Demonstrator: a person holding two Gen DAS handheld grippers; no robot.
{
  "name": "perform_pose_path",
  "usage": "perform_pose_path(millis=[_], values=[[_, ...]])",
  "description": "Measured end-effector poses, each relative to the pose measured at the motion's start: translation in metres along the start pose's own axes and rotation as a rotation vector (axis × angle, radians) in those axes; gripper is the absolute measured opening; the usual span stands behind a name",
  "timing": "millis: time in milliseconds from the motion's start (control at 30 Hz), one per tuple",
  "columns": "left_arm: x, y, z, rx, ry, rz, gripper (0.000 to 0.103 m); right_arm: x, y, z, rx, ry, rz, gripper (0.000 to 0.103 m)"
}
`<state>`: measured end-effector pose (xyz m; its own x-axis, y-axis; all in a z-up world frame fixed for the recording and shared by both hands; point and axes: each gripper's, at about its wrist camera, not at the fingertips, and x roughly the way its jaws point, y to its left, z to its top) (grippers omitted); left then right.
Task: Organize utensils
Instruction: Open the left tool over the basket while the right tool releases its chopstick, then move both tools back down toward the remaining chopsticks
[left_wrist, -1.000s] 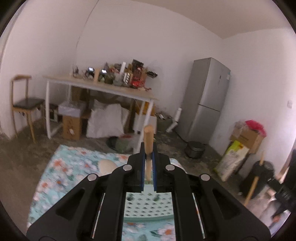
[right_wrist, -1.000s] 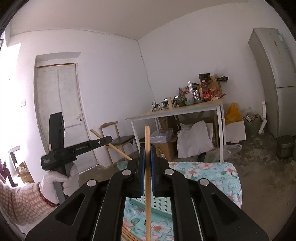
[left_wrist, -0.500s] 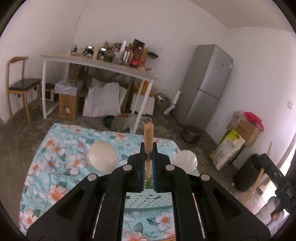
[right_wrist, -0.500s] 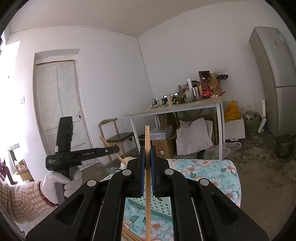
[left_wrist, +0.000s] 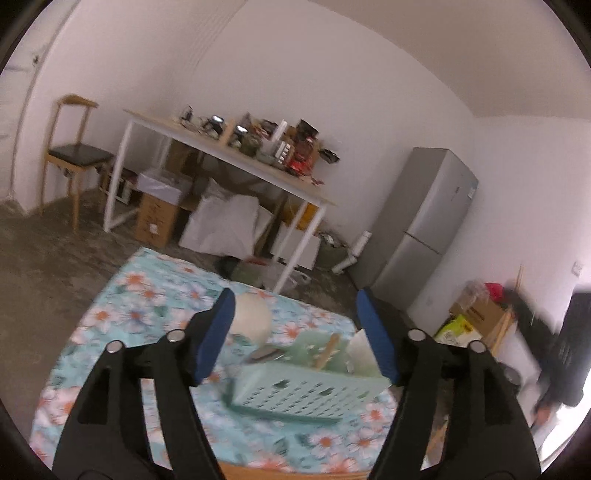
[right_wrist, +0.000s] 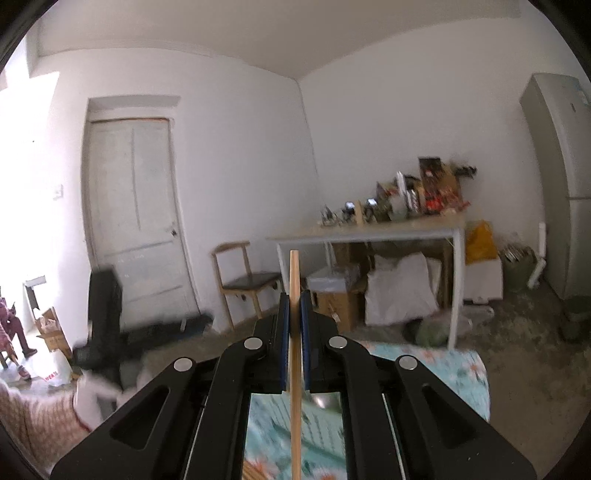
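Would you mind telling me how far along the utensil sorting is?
Done: a wooden-handled utensil sits in the green basket, with the left tongs opening, nothing between them. In hand: the right tongs grip a wooden stick. Left: putting that away.

1. Daylight is flooding in from the far left of the right wrist view, left of the right gripper (right_wrist: 294, 325), washing that edge to pure white.
2. In the left wrist view, glare is bleaching the lower right corner, right of the left gripper (left_wrist: 295, 332).
3. The white walls are glowing softly and evenly; shadows are pooling under the table (left_wrist: 236, 166) beyond the claw.
4. Motion blur is smearing the green basket (left_wrist: 306, 391) below the blue pads and the flowered cloth (right_wrist: 443, 373).
5. Fisheye distortion is bending the fridge (right_wrist: 561, 177) and the door (right_wrist: 136, 218), and a black rim is darkening every corner.
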<state>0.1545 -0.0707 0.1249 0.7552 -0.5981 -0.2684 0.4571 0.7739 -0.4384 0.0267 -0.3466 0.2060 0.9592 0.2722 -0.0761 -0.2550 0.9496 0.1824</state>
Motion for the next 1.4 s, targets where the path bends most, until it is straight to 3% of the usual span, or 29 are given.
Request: perform_pose_path(millis=[200,433,567,700,933,1067,1233,1400], values=[[-0.029,0.018,-0.042,0.082,0.073,0.100,0.083,0.034,0.021,0.042,-0.053,-0.089,0.041,0.006],[-0.048,0.048,-0.100,0.046,0.169,0.160,0.087,0.095,0.037,0.056,-0.129,-0.112,0.041,0.006],[-0.058,0.055,-0.125,0.077,0.194,0.181,0.089,0.131,0.041,0.040,-0.187,-0.072,-0.002,0.006],[-0.060,0.057,-0.135,0.073,0.217,0.139,0.090,0.159,0.043,0.005,-0.260,0.017,-0.065,0.006],[-0.066,0.057,-0.141,0.072,0.210,0.119,0.090,0.156,0.044,-0.024,-0.288,0.141,-0.130,0.008],[-0.069,0.057,-0.141,0.067,0.214,0.117,0.090,0.123,0.045,-0.020,-0.258,0.127,-0.160,0.029],[-0.075,0.049,-0.143,0.088,0.220,0.103,0.090,0.073,0.047,-0.015,-0.181,0.109,-0.178,0.045],[-0.077,0.044,-0.148,0.096,0.248,0.109,0.090,0.038,0.051,-0.045,-0.084,0.239,-0.151,0.074]])
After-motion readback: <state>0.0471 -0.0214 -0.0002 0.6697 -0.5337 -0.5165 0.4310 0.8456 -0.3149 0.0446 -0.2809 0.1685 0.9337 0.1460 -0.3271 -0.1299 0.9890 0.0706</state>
